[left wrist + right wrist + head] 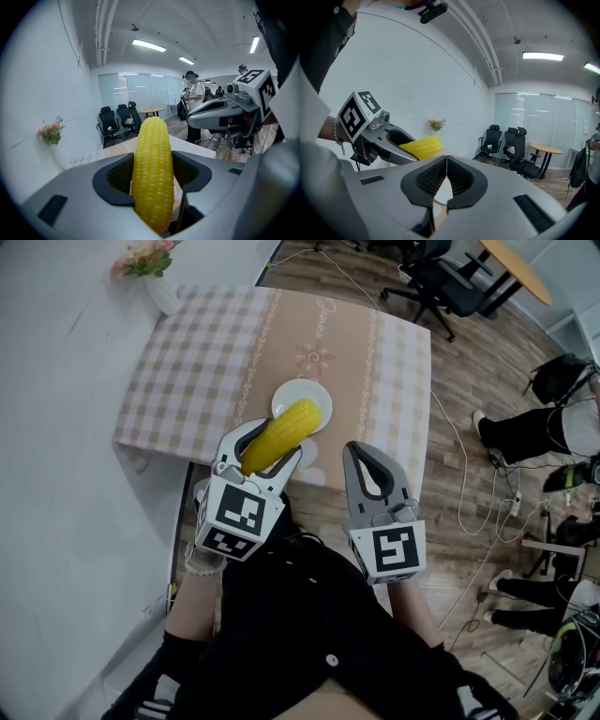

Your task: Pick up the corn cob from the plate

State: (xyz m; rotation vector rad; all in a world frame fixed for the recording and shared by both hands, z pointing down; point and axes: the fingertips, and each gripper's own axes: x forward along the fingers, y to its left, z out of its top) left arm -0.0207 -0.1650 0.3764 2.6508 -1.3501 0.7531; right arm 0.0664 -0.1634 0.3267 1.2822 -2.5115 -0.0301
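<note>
The table under a checked cloth fills the upper middle of the head view, with a vase of flowers at its far left corner. The left gripper is raised at the table's near edge, its fingers clenched on the corn cob. The cob juts forward from them, its far end showing over the white plate. Just beside it, the right gripper has its fingers pressed together on nothing.

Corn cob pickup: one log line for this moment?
left gripper: shut on corn cob | corn cob: held above plate | right gripper: shut, empty | plate: on table
</note>
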